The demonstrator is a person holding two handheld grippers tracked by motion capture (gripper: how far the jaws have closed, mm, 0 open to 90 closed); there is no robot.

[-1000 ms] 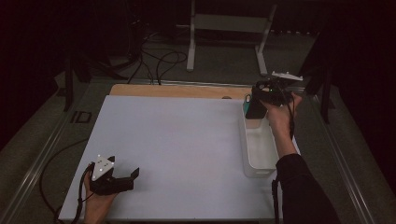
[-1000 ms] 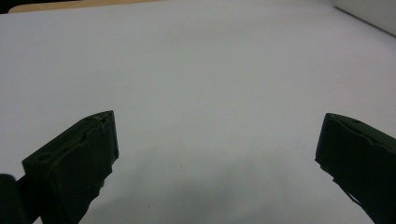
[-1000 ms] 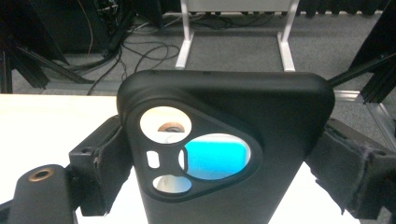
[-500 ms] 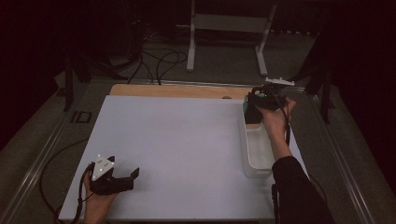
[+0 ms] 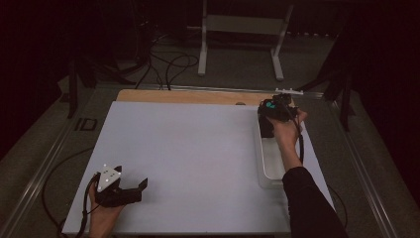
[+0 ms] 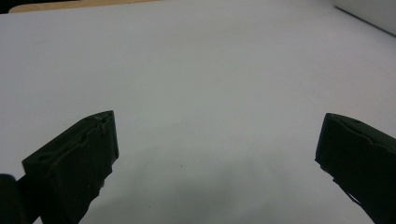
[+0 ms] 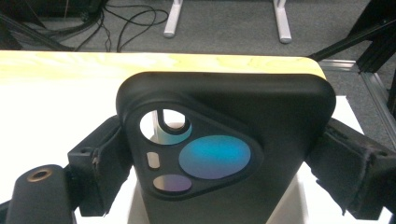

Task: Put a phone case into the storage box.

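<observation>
The right gripper's fingers are clamping a black phone case by its edges above the white bin, where the smooth case could slip; the left gripper is resting with fingers spread empty on the worktop.

Left gripper, held in the left hand at the near left corner of the white board, lies low over the board with its jaws spread wide apart and nothing between them, pointing toward the board's right side. Right gripper, held in the right hand at the end of a dark-sleeved forearm reaching along the board's right edge, is raised over the far right part of the board. Its jaws are pressed against the two sides of a black phone case, gripping it between them.
</observation>
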